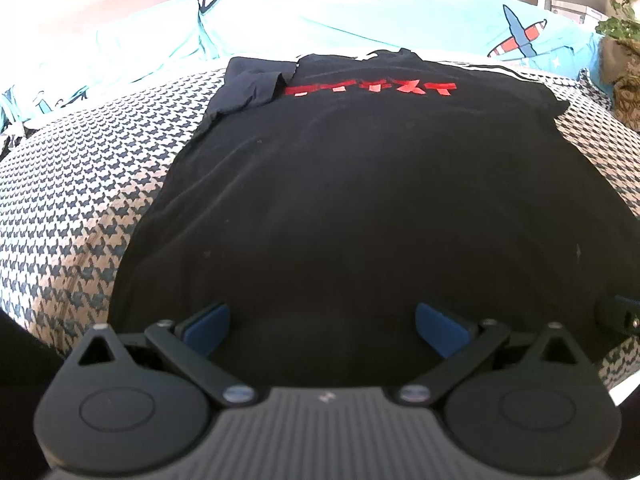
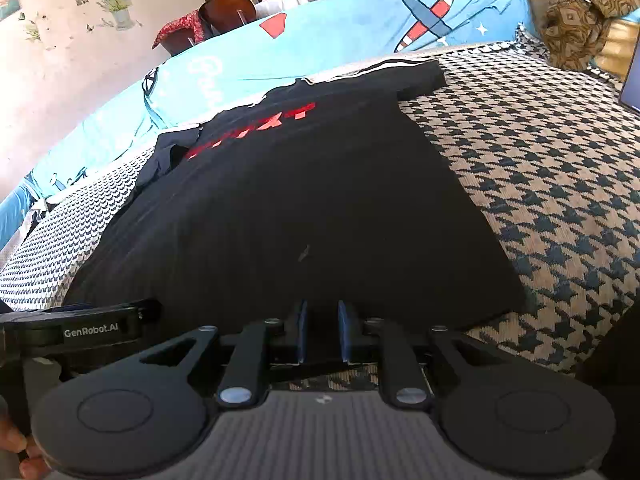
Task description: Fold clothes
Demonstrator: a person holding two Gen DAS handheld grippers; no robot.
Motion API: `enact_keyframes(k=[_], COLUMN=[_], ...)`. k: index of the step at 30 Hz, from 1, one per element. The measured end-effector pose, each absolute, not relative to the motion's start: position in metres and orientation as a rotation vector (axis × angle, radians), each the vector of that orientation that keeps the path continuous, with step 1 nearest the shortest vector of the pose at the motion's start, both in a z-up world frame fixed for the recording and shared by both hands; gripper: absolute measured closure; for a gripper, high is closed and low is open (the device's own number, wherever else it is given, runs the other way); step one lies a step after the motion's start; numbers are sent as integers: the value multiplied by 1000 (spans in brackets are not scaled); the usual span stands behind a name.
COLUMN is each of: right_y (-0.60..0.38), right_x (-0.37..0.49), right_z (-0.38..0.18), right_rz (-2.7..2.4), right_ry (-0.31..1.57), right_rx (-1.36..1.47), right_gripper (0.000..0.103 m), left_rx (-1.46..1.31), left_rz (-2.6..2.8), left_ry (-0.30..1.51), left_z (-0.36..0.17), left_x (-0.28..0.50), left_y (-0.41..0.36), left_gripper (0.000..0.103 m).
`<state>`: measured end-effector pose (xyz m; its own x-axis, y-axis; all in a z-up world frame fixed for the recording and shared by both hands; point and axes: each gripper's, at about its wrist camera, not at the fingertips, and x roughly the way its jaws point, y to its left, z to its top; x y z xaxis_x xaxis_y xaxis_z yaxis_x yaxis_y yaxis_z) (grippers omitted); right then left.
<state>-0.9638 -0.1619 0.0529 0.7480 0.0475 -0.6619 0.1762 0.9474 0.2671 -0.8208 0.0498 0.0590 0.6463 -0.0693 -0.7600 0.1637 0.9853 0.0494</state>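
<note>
A black T-shirt (image 1: 340,184) with a red print (image 1: 370,89) lies flat on the houndstooth cover (image 1: 72,200), collar at the far end. Its left sleeve (image 1: 248,88) is rumpled inward, and the right sleeve (image 2: 416,76) has white stripes. My left gripper (image 1: 324,330) hovers open over the near hem, blue pads (image 1: 208,326) wide apart with nothing between them. My right gripper (image 2: 322,328) sits at the hem near the shirt's right corner (image 2: 516,304), its pads (image 2: 343,330) close together on black cloth. One finger of the left gripper (image 2: 96,330) shows beside it.
A turquoise sheet with an aeroplane print (image 2: 428,20) runs along the far side. A brown patterned cloth (image 2: 580,12) is heaped at the far right corner, next to a plant (image 1: 624,12). A person's fingers (image 2: 16,452) show at the lower left edge.
</note>
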Motion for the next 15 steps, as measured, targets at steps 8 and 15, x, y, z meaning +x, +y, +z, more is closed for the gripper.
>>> enact_keyframes(k=[8, 15], right_y=[-162, -158], right_x=[-963, -962], right_z=[53, 54], right_rz=[-82, -98], right_ry=[738, 746], right_rx=[331, 331], right_gripper=[87, 87], left_rx=[117, 86], left_rz=[-133, -134], left_ry=[889, 877], left_z=[59, 64], left_x=[-828, -828], left_y=[58, 61], left_gripper=[0, 0])
